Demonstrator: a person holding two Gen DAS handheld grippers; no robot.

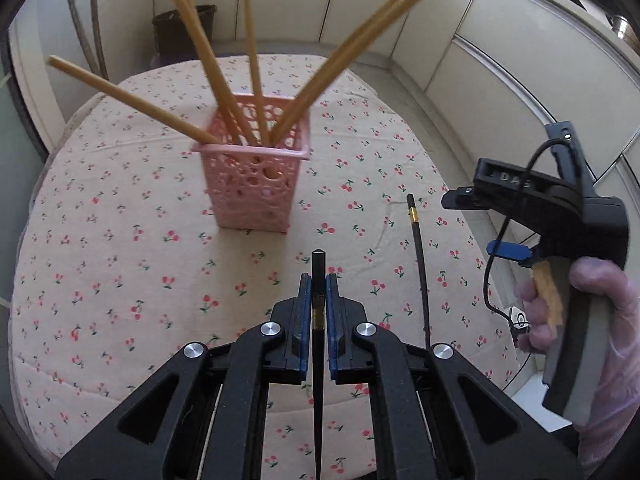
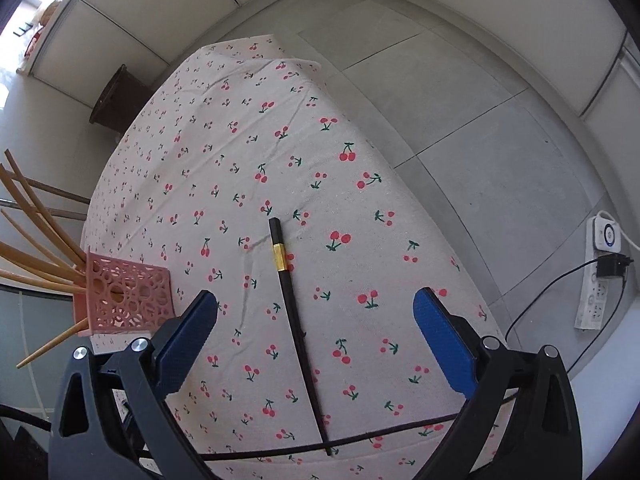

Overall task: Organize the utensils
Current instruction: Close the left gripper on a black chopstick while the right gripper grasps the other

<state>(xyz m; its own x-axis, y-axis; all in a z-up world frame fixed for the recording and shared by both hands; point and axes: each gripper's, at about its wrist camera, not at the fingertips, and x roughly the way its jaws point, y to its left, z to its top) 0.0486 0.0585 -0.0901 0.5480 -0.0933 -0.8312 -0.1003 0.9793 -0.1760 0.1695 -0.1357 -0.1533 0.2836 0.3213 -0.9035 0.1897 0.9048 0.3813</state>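
Chopstick point(image 1: 318, 276), black, sat clamped between the closed left fingers point(image 1: 305, 300) near the pink basket point(image 1: 256, 184) of wooden chopsticks point(image 1: 200, 44), while the right fingers point(image 2: 188, 332) gaped wide, empty, above a second black chopstick point(image 2: 292, 312) lying on the cherry-print surface point(image 2: 224, 140).

I see a cherry-print tablecloth point(image 1: 120, 240) covering the table. A dark bin point(image 1: 176, 34) stands on the floor beyond its far edge. Grey floor tiles point(image 2: 460, 120) run alongside pale wall panels point(image 1: 500, 52). A white power strip point(image 2: 600, 276) lies on the floor, with a black adapter point(image 2: 610, 268) plugged in.
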